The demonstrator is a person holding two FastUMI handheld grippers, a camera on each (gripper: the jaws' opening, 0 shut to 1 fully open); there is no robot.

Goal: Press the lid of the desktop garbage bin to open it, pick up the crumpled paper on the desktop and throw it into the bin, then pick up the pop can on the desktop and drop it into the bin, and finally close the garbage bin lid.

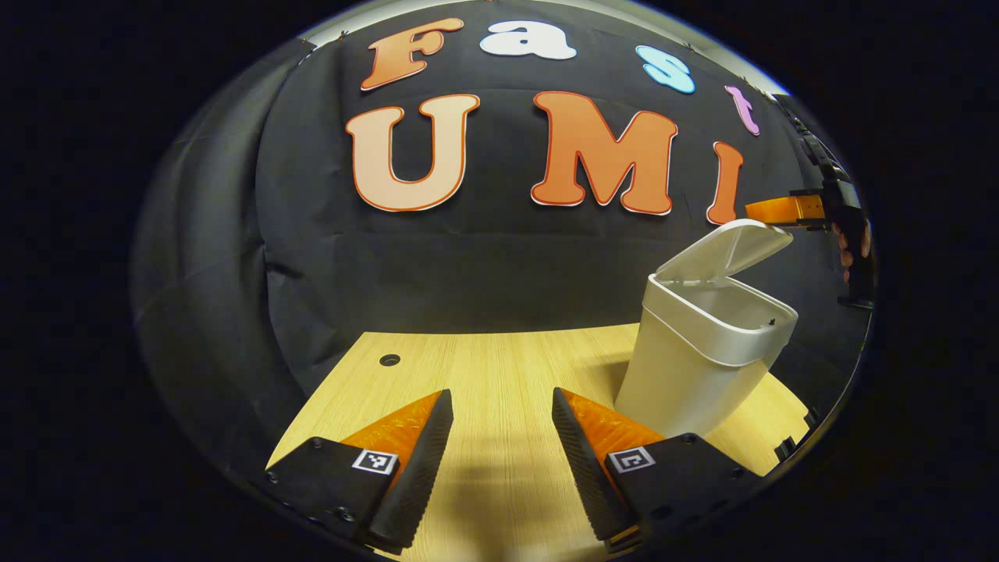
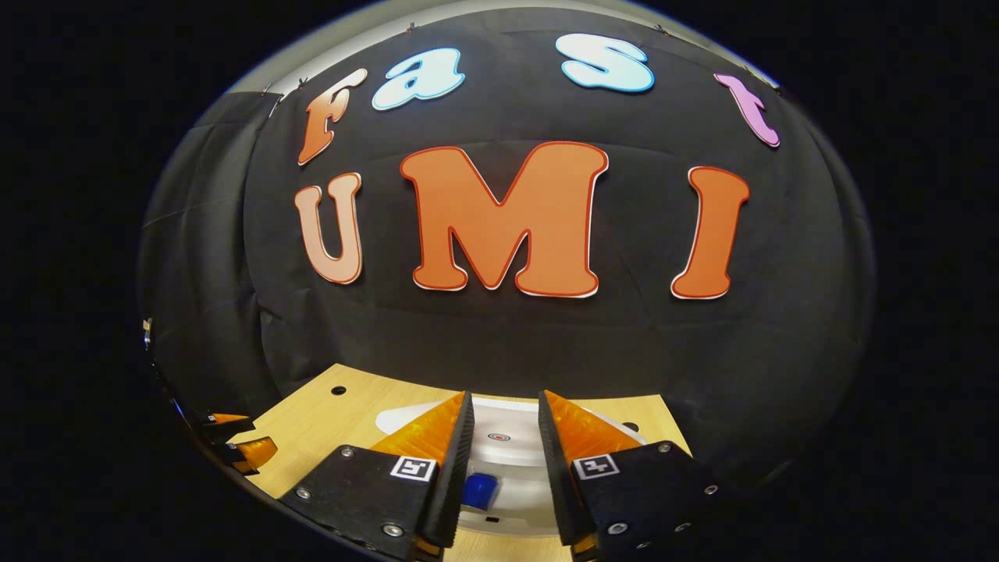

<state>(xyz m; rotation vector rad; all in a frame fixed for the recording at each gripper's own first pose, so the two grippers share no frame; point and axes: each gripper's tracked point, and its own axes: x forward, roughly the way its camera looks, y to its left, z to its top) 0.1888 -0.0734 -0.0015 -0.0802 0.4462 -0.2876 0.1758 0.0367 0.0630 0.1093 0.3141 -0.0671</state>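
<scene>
Your left hand-held gripper (image 1: 502, 437) hovers low over the pale wood worktop (image 1: 484, 367) with its fingers spread apart and nothing between them, and the white garbage bin (image 1: 702, 359) stands just to its right with the lid (image 1: 730, 248) tipped up. Your right hand-held gripper (image 2: 505, 449), fingers also apart and holding nothing, hangs above the bin's open mouth (image 2: 507, 445), where something blue (image 2: 479, 490) lies inside. Black cloth (image 2: 507, 343) walls the booth behind the worktop, and a small round hole (image 1: 389, 360) marks its far left corner.
</scene>
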